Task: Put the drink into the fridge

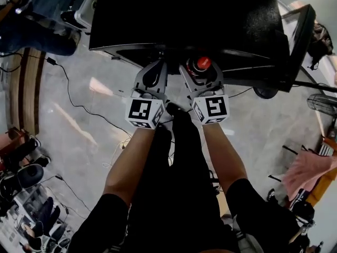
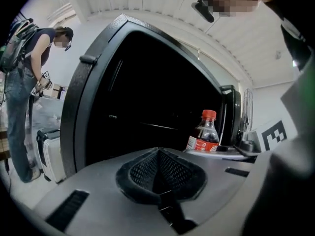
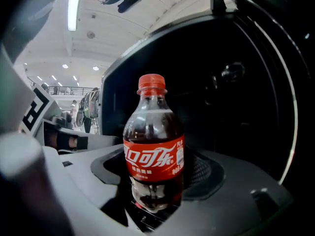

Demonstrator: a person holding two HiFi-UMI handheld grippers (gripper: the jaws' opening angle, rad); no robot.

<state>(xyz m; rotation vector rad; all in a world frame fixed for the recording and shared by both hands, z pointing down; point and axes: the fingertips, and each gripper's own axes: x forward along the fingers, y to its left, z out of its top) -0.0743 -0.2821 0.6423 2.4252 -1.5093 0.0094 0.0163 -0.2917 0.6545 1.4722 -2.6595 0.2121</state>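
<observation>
A small cola bottle (image 3: 153, 151) with a red cap and red label stands upright between the jaws of my right gripper (image 3: 155, 181), which is shut on its lower body. In the head view the bottle's cap (image 1: 203, 63) shows above the right gripper (image 1: 202, 71), just in front of the black fridge (image 1: 184, 15). My left gripper (image 1: 154, 71) is beside it on the left, its mesh pads (image 2: 158, 166) pressed together with nothing between them. The left gripper view shows the bottle (image 2: 205, 134) to the right, against the fridge's dark front (image 2: 147, 107). The fridge door (image 1: 300, 36) stands out at the right.
Cables (image 1: 79, 105) trail across the grey floor on the left. A person (image 2: 24, 82) stands at the far left beside a white box (image 2: 49, 151). A floor fan (image 1: 322, 104) and pink cloth (image 1: 308, 170) are on the right. Clutter fills the lower left corner.
</observation>
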